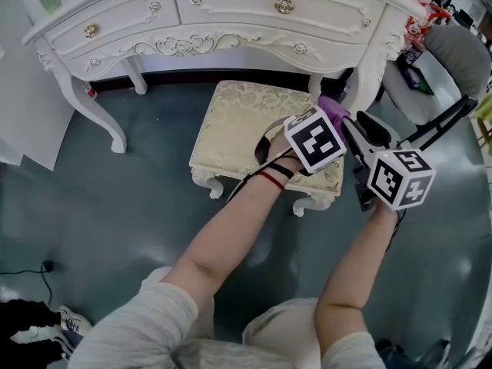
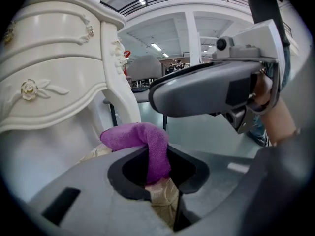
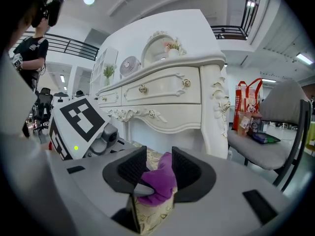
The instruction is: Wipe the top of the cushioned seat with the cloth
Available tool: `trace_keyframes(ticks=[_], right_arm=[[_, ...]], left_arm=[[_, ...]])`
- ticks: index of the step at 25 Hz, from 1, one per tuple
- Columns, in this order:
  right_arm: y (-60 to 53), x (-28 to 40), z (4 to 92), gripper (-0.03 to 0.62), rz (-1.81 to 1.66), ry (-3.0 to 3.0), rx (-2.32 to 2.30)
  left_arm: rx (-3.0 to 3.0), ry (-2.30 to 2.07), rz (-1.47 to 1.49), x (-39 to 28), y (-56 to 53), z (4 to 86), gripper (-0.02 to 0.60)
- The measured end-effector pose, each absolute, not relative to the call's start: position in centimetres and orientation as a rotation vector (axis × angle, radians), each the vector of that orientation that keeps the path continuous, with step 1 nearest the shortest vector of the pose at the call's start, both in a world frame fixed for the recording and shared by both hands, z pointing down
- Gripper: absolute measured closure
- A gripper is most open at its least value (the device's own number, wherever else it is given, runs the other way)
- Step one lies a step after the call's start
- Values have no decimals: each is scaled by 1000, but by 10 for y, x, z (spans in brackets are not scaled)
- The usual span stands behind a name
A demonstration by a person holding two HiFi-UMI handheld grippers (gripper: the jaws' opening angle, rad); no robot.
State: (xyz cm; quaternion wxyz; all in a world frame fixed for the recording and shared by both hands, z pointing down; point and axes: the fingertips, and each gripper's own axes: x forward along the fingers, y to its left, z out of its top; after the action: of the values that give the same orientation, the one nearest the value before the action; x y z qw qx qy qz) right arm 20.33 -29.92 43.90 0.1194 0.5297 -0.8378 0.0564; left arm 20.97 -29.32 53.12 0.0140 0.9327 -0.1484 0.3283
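The stool's cream cushioned seat point(image 1: 246, 125) stands on the floor in front of a white dressing table. A purple cloth point(image 1: 334, 110) sits bunched at the seat's far right corner. My left gripper point(image 1: 327, 120) reaches across the seat and is shut on the cloth point(image 2: 135, 134), which drapes up out of its jaws, with the seat fabric point(image 2: 165, 198) just below. My right gripper point(image 1: 360, 129) comes in from the right; in its own view it point(image 3: 157, 173) is open, its pads standing on either side of the cloth point(image 3: 158, 183) above the seat point(image 3: 152, 215).
The dressing table point(image 1: 231, 14) overhangs the stool's far side, and its right leg point(image 1: 369, 68) stands close to the cloth. A grey chair point(image 1: 453, 68) with items on it is at the right. Shoes point(image 1: 46, 333) lie at bottom left. A person point(image 3: 34, 48) stands far left.
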Motion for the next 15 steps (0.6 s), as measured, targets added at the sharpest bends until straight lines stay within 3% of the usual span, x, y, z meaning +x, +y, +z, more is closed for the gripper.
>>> trace_keyframes(ticks=[7,15], right_arm=[[-299,208,437,451,163,-2444,1574],[-301,203,435,451,149,-2452,1579]], left_arm=[[2963,-442,962,214,-288,524,500],[2973,-603,717,155,-305,487,500]])
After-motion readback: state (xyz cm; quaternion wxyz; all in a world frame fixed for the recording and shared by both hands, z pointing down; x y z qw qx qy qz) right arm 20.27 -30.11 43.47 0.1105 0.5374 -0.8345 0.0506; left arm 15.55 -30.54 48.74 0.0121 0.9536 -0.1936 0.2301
